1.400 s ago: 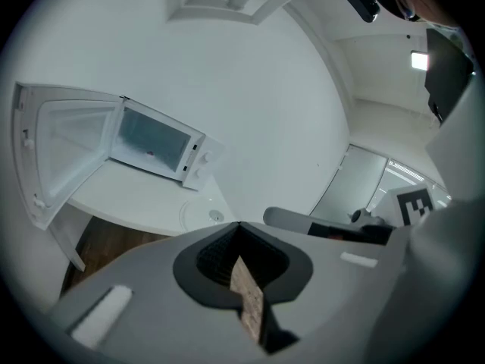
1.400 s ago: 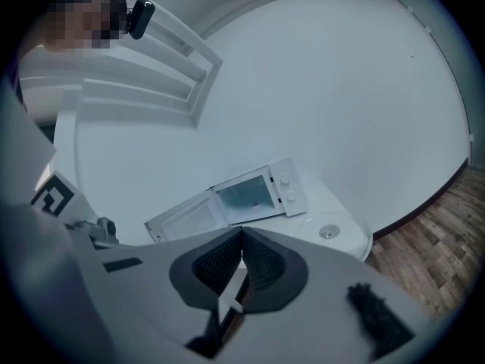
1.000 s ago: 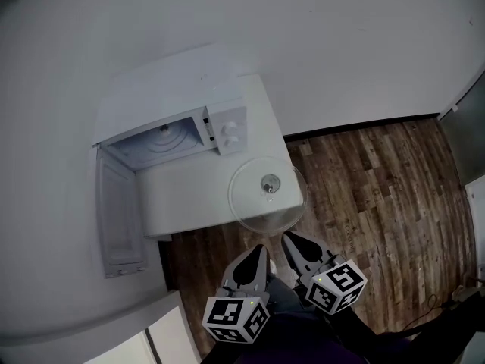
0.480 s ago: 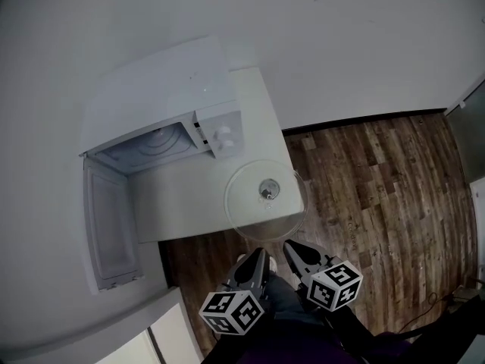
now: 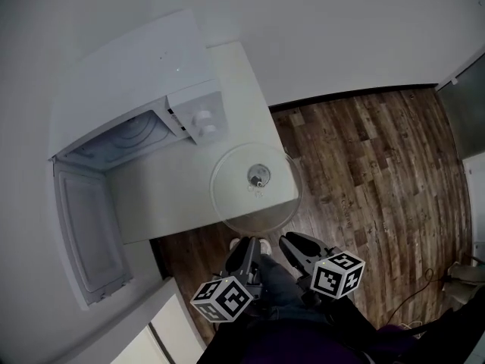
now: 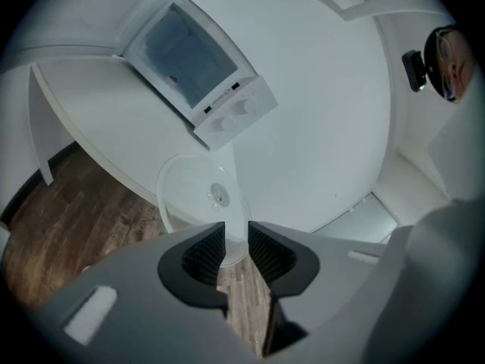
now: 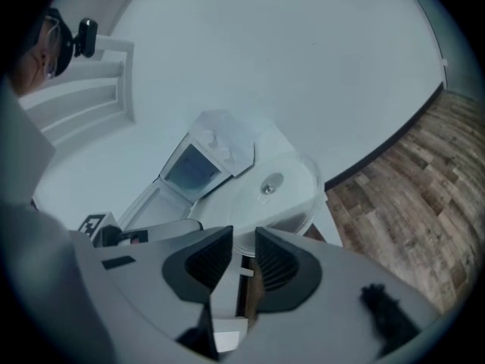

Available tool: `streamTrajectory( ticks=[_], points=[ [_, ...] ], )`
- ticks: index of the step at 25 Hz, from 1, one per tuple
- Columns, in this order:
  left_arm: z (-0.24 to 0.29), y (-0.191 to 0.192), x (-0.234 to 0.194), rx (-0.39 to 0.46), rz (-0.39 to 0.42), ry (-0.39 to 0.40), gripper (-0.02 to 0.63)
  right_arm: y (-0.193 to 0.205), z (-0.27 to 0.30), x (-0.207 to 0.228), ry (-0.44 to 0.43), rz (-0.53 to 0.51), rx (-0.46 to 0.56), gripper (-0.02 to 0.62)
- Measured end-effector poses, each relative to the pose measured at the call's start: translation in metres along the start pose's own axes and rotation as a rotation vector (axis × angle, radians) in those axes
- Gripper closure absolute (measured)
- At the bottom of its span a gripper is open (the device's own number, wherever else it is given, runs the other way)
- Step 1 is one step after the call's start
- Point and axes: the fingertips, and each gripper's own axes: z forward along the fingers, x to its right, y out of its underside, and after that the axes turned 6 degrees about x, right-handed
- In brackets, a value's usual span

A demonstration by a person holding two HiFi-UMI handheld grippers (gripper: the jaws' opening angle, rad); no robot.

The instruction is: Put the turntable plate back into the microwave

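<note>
White table (image 5: 167, 196) against a plain white wall, wood floor (image 5: 364, 173) off at 3 o'clock in the head view. Microwave door (image 5: 87, 233) hangs swung open at 8 o'clock, and the microwave (image 5: 129, 97) sits at 10 o'clock, so the cavity (image 5: 121, 139) is free to take the plate, probably on purpose. Knobs (image 5: 203, 121) are on the front panel, at the right of the cavity.

Turntable plate (image 5: 254, 188) is clear glass, lying flat on the table just right of centre, well apart from the cavity. Its near rim overhangs the table edge toward 6 o'clock, which leaves a lip that can be nipped from below and above.

Left gripper (image 5: 246, 252) is at 6 o'clock, below the rim and not touching it. Its jaws are opening, at a narrow gap, with nothing between them; its own view shows the rim just ahead. Right gripper (image 5: 295, 245) is just beside it at 5 o'clock, jaws also opening, narrow, empty, and aimed at the same rim. The side-by-side pairing looks meant for a two-point hold on a wide, slippery disc.
</note>
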Motion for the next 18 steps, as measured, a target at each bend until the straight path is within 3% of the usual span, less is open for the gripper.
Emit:
streamTrajectory(
  ticks=[6, 10, 13, 15, 18],
  points=[
    [0.002, -0.004, -0.025, 0.064, -0.074, -0.025, 0.471, 0.018, 0.007, 0.021, 0.017, 0.129, -0.019, 0.457],
    [0.001, 0.008, -0.050, 0.093, -0.208, -0.039, 0.429, 0.035, 0.013, 0.033, 0.018, 0.245, -0.036, 0.448],
    [0.005, 0.022, -0.064, 0.133, -0.375, -0.026, 0.390, 0.043, 0.023, 0.037, 0.011, 0.277, -0.035, 0.434],
    [0.013, 0.026, -0.064, 0.168, -0.477, 0.016, 0.390, 0.045, 0.032, 0.038, -0.002, 0.319, -0.016, 0.426],
    [0.031, 0.025, -0.055, 0.190, -0.575, 0.153, 0.375, 0.047, 0.042, 0.044, -0.008, 0.415, 0.018, 0.423]
  ],
)
